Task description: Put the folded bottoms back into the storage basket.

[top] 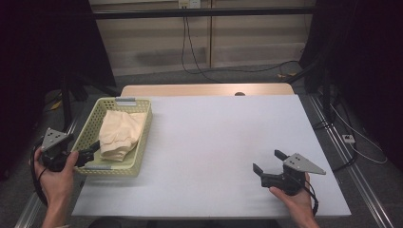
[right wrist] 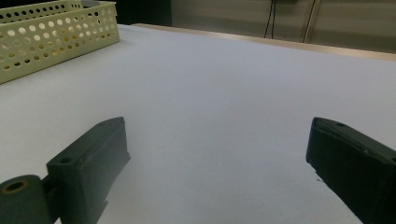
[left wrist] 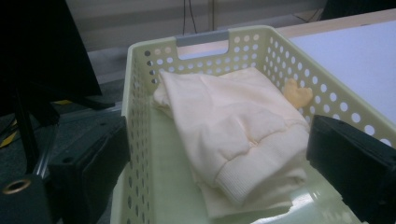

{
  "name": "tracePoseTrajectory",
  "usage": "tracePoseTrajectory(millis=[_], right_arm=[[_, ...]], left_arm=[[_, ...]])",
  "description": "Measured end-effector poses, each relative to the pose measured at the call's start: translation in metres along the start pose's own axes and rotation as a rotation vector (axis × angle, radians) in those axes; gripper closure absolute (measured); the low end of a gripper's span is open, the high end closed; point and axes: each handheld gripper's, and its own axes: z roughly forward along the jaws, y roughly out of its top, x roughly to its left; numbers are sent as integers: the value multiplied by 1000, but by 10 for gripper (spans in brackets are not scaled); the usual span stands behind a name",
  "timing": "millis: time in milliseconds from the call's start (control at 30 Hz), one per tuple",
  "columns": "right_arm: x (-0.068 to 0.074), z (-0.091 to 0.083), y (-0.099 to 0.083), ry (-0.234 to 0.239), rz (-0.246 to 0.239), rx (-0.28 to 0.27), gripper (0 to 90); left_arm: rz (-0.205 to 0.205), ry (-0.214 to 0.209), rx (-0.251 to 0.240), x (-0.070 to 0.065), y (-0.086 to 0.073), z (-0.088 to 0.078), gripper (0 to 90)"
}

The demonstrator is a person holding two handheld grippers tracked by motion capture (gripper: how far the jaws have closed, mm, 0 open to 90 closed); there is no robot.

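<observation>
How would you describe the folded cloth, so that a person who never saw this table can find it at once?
Start at the white table and go to its left edge, where a pale yellow perforated plastic basket stands. The folded cream garment lies inside it, with a ribbed cuff toward the open left gripper. It is the basket's main soft item; a small yellow piece lies beside it.

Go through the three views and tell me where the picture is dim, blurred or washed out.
High view: dark at both side edges, the white table evenly lit, no hard shadows. Left gripper view: the folded cream garment and basket sharp enough, the near fingers soft and dark. Right gripper view: the table pale and almost featureless, the fingers close and slightly blurred.
</observation>
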Motion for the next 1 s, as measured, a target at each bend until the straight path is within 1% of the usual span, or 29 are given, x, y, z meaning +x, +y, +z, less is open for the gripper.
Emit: tracePoseTrajectory(millis=[67,133,200,233,300,367,467,533,667,700,733,767,833,867,900,967,1000], right_arm=[[0,0,0,1,-1,-1,53],[0,0,0,1,1,2,53],[0,0,0,1,1,2,53],[0,0,0,2,-3,0,53],[0,1,0,3,-4,-1,53],[0,1,0,2,0,0,53],[0,0,0,3,0,1,53],[0,1,0,3,-2,0,53],[0,0,0,4,-2,0,53],[0,0,0,4,-2,-1,53],[0,1,0,5,-2,-1,53],[0,1,0,6,-2,-1,53],[0,1,0,7,-3,-1,54],[0,1,0,7,2,-1,54],[0,1,0,8,0,-1,53],[0,2,0,9,-5,0,54],[0,2,1,10,-5,0,54]], left_arm=[[-14,-11,-10,-2,-2,-2,63],[-11,-24,-7,-4,-3,-3,63],[-35,-61,11,-5,-4,-1,66],[-41,-60,10,-6,-5,0,67],[-38,-60,3,-9,-6,1,67],[-40,-72,-5,-13,-6,1,67],[-24,-80,-10,-19,-3,2,67],[-16,-93,-21,-24,1,2,66],[3,-108,-23,-33,5,5,67],[14,-112,-32,-37,5,5,66],[9,-114,-46,-41,5,6,67],[11,-123,-50,-45,4,7,67],[42,-140,-50,-54,4,8,74],[51,-146,-54,-58,4,9,74],[56,-150,-52,-60,5,9,74],[56,-176,-43,-66,6,10,74],[66,-187,-36,-69,8,10,74]])
